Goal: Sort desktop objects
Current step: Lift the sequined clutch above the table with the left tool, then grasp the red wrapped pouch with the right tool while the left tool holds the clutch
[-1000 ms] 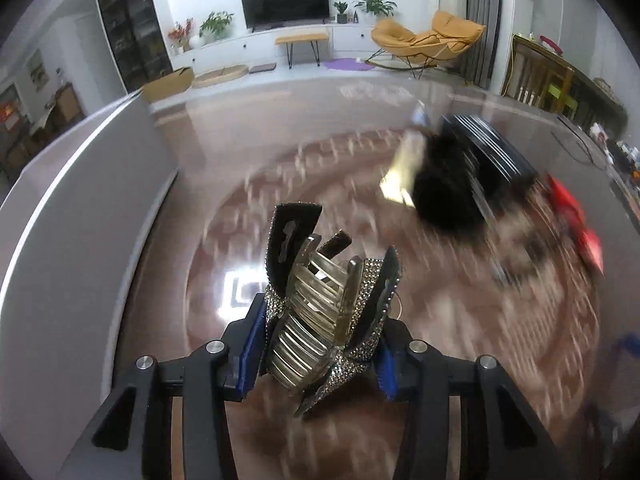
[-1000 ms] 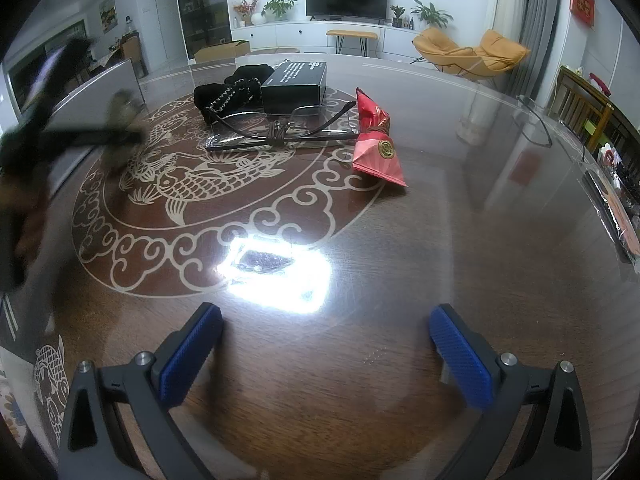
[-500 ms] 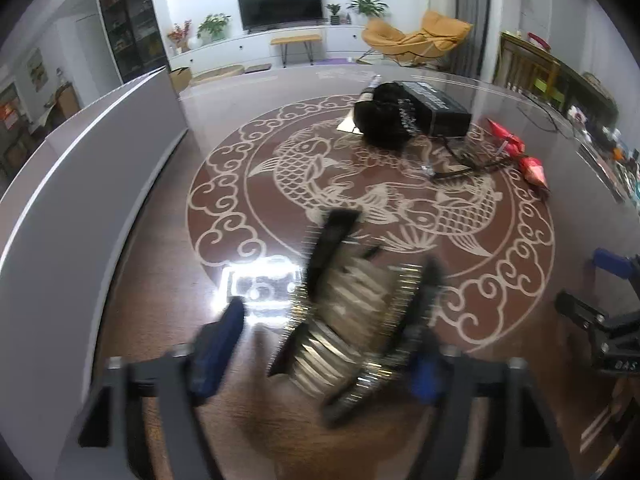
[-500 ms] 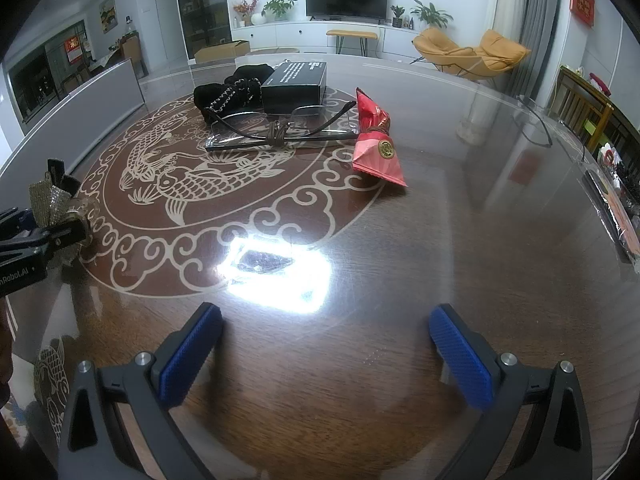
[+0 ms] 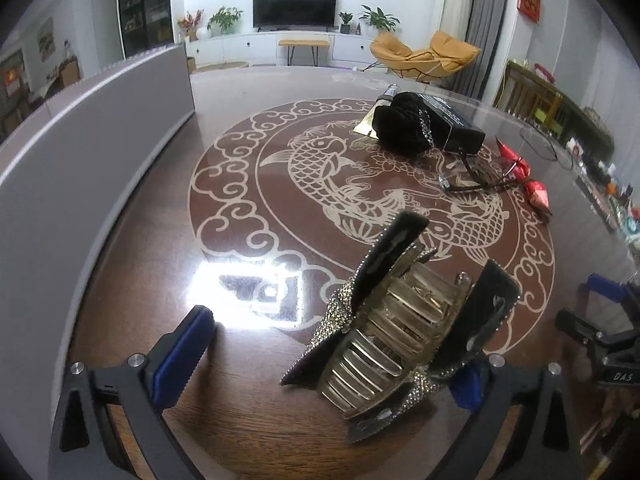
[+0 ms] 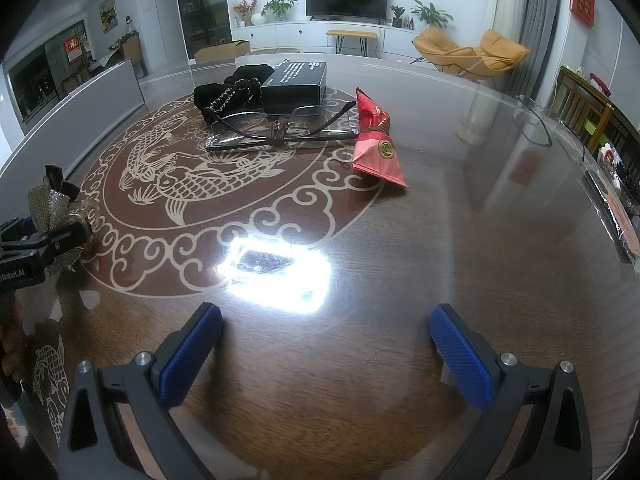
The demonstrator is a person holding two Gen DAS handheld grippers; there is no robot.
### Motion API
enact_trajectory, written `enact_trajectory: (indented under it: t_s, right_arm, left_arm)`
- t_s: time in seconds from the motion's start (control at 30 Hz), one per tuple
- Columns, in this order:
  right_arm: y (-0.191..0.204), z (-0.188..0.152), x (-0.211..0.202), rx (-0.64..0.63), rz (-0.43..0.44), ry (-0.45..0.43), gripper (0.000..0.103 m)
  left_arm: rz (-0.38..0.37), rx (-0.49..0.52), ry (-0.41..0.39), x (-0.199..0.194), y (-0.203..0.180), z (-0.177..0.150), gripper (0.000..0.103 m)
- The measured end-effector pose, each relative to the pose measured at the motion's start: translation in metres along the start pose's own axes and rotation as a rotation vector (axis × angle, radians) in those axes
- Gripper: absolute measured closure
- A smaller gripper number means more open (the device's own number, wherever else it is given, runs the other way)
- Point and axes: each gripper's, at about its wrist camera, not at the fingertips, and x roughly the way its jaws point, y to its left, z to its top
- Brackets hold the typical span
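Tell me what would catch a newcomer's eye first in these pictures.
The glittery hair claw fills the near view, lying between the wide-open left gripper, whose jaws have just been opening. Behind it a pale koi inlay spreads across the dark table, with glasses and a red packet at its far edge.

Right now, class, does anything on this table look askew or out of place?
Yes: the sparkly hair claw sits alone, tilted, near the table edge between the wide-open left gripper, leaning against one finger, away from the glasses and black box.
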Motion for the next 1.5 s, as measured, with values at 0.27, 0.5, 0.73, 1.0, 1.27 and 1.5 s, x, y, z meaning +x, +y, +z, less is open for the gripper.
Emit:
enact_trajectory:
  t_s: [0.27, 0.5, 0.73, 1.0, 1.27, 1.5]
  right_arm:
    - [0.0, 0.0, 0.0, 0.0, 0.0, 0.0, 0.0]
    - [0.0, 0.0, 0.0, 0.0, 0.0, 0.0, 0.0]
    - [-0.001, 0.001, -0.001, -0.003, 0.009, -0.002, 0.0]
    - [-0.041, 0.058, -0.003, 0.079, 0.035, -0.074, 0.002]
    - [-0.041, 0.101, 0.061, 0.038, -0.008, 0.059, 0.029]
    - [-0.04, 0.1, 0.055, 0.022, 0.032, 0.017, 0.07]
  left_arm:
    - [-0.004, 0.0, -0.002, 0.001, -0.001, 0.0, 0.0]
    - [-0.004, 0.001, -0.002, 0.001, -0.001, -0.001, 0.0]
    - [-0.018, 0.009, -0.002, 0.0, -0.002, -0.004, 0.0]
    - [-0.019, 0.008, -0.002, 0.001, -0.001, -0.003, 0.0]
    - [-0.019, 0.009, -0.002, 0.001, -0.001, -0.004, 0.0]
    - [-0.019, 0.009, -0.002, 0.001, -0.001, -0.004, 0.0]
